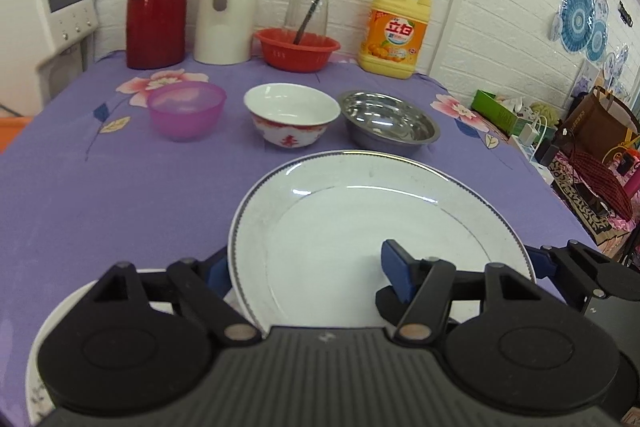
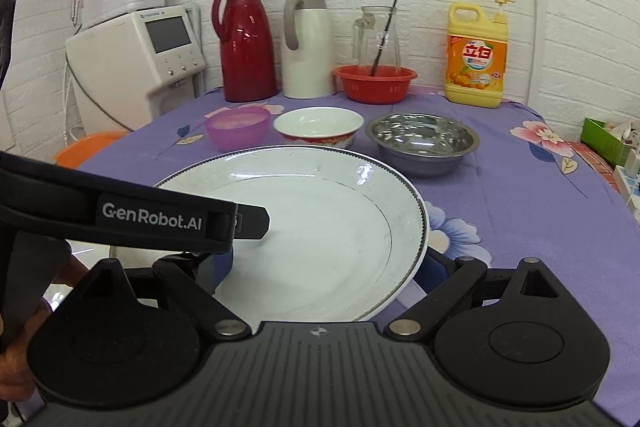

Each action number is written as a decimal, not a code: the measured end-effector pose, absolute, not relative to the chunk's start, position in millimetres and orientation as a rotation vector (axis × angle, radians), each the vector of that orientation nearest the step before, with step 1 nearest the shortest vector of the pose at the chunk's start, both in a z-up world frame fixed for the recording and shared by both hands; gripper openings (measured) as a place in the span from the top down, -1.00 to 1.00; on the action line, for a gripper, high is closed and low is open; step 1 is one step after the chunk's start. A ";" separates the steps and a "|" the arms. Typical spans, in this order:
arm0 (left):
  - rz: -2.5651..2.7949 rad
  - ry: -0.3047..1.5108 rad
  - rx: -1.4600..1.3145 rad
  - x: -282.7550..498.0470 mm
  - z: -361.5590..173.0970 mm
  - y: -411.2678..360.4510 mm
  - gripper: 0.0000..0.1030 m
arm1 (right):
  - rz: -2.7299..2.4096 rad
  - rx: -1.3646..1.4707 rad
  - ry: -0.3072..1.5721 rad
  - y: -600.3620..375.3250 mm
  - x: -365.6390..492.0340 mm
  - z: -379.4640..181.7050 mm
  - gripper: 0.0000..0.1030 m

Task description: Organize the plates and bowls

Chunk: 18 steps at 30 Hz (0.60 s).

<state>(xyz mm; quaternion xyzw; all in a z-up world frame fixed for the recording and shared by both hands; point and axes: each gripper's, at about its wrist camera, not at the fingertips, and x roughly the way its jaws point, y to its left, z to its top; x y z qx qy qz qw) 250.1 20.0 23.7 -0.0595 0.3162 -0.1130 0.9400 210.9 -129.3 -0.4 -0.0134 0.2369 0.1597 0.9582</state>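
Two grippers at one large white plate. Left gripper fingers pinching the near rim, one blue pad on the inner face, the other tucked behind the left edge. Right gripper fingers spread either side of the opposite rim, one beneath, one outside; pressing or not, cannot tell. Plate seemingly clear of the purple tabletop. Second plate under the left gripper. Beyond, in a row: pink bowl, white bowl, steel bowl.
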 end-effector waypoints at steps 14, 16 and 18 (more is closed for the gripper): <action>-0.008 0.642 -0.188 167.8 5.5 122.0 -0.25 | 0.571 -0.119 0.498 -35.3 166.5 -9.6 -1.00; -0.019 0.633 -0.203 163.0 1.7 125.3 -0.26 | 0.577 -0.129 0.507 -31.6 162.4 -13.6 -1.00; -0.032 0.631 -0.216 160.4 0.5 124.4 -0.26 | 0.574 -0.129 0.509 -32.4 161.4 -16.4 -1.00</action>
